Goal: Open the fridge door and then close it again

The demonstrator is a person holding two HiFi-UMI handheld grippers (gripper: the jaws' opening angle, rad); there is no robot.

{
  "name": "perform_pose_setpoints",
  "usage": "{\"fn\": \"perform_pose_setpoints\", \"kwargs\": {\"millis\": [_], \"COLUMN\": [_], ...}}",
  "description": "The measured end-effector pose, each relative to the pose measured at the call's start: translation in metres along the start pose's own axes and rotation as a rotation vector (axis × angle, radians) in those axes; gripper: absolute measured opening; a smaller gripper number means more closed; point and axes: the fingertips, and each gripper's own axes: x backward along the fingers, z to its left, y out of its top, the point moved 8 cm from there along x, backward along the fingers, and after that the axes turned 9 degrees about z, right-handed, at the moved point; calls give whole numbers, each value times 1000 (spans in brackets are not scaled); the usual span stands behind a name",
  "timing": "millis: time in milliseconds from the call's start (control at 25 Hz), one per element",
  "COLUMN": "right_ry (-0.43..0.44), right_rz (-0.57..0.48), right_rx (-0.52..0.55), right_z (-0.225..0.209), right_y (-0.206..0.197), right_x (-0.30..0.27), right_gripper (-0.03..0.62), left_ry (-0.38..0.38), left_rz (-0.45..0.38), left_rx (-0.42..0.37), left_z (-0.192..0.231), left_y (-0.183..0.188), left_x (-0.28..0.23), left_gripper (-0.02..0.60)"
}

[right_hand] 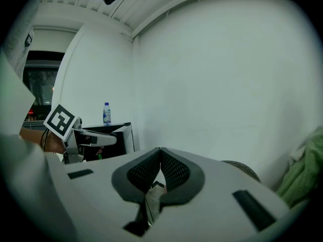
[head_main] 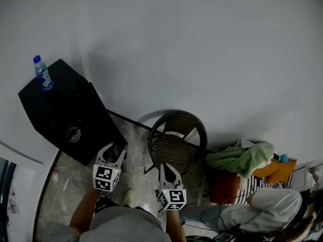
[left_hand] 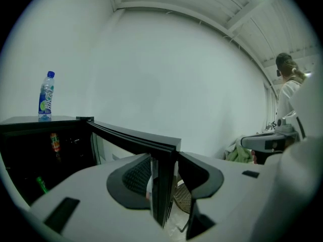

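A small black fridge (head_main: 55, 110) stands by the white wall with its glass door (left_hand: 131, 137) swung open. In the left gripper view the door's free edge runs straight between the jaws of my left gripper (left_hand: 164, 159), and both pads lie against it. The head view shows this gripper (head_main: 116, 147) at the door's outer end. My right gripper (head_main: 165, 166) hangs to the right of the fridge, over the floor in front of a chair; its jaws (right_hand: 160, 161) are shut with nothing in them. Drinks (left_hand: 54, 142) show inside the dark fridge.
A water bottle (head_main: 43, 73) stands on the fridge top. A round wicker chair (head_main: 176, 140) sits right of the door. Further right are a green cloth (head_main: 242, 158) on an orange box and a seated person (head_main: 267, 205).
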Motion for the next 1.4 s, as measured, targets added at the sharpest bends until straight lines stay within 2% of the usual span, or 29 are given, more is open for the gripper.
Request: {"fn": "perform_pose_setpoints", "kwargs": {"millis": [600,1400], "right_ry": [-76,-149], "right_rz": [11,12], "right_rx": [-36,-69], "right_z": [-29,-55], "right_y": [-6,-8], "right_x": [4,8], "right_gripper": [23,23], "left_ry": [-52,-73], "left_rz": [10,15], "left_rx": [-27,-34], "left_z": [-15,-28], "left_y": [17,35], "left_x": [-39,-78], "left_gripper": [155,138]}}
